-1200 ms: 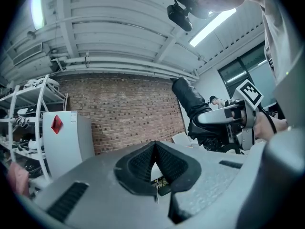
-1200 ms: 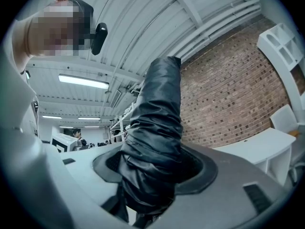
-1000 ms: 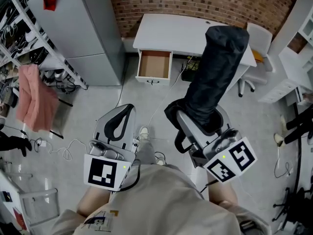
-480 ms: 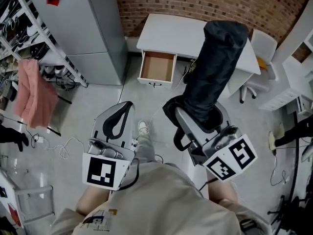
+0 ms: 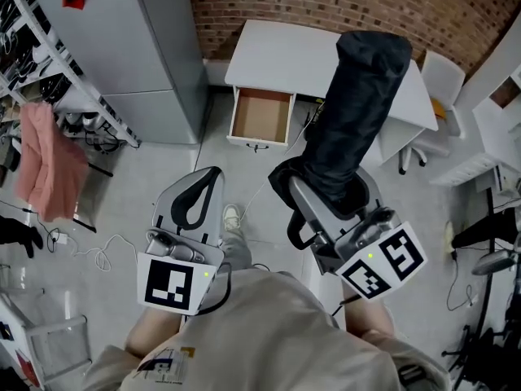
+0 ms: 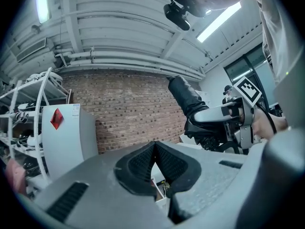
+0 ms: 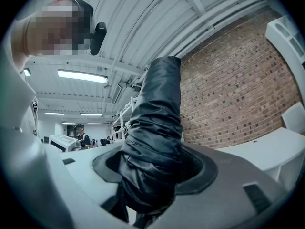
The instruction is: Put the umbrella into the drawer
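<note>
- The right gripper (image 5: 327, 192) is clamped on the lower end of the umbrella (image 5: 358, 112). In the right gripper view, both pads press into the wrinkled black sleeve.
- The umbrella is folded up in its black cover and sticks up and away from that gripper, held in the air with nothing else touching it. It isn't in the drawer yet.
- The left gripper (image 5: 195, 200) sits just to the left of it, at about the same height. Its jaws are together at the tips with nothing between them, as the left gripper view shows clearly.
- Past both grippers, the drawer (image 5: 260, 114) is pulled open under the left end of the white desk (image 5: 281, 51). Its brown inside shows nothing in it.
- The desk backs onto a brick wall (image 5: 326, 2).
- A grey cabinet (image 5: 138, 47) stands just left of the desk, and a white chair (image 5: 440, 72) is at the desk's right end.
- A pink cloth (image 5: 45, 165) hangs off a rack at the far left.
</note>
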Tool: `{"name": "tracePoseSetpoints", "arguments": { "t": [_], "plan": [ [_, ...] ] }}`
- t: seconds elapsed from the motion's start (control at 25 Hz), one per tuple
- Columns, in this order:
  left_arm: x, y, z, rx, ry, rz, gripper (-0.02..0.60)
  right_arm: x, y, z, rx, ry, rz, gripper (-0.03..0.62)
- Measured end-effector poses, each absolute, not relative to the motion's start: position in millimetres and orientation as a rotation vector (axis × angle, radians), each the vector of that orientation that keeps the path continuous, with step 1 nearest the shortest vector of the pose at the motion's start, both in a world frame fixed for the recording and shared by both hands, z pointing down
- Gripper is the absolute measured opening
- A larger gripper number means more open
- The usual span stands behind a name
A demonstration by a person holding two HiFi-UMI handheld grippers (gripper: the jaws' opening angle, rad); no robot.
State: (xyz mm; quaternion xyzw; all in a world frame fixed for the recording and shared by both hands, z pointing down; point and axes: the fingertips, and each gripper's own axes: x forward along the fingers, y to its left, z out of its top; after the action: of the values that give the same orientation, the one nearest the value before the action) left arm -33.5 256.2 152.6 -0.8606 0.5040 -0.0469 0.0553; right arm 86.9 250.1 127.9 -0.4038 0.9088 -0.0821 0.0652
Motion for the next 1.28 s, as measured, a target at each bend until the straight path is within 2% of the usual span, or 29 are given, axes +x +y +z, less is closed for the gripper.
{"name": "tracePoseSetpoints", "arguments": {
  "t": [1.28],
  "plan": [
    [-126.7,-66.5,181.7,-2.793,1.366,-0.25,0.008,-10.5,-68.9,174.3,-1.486,2.668,-0.517,0.265]
  ]
}}
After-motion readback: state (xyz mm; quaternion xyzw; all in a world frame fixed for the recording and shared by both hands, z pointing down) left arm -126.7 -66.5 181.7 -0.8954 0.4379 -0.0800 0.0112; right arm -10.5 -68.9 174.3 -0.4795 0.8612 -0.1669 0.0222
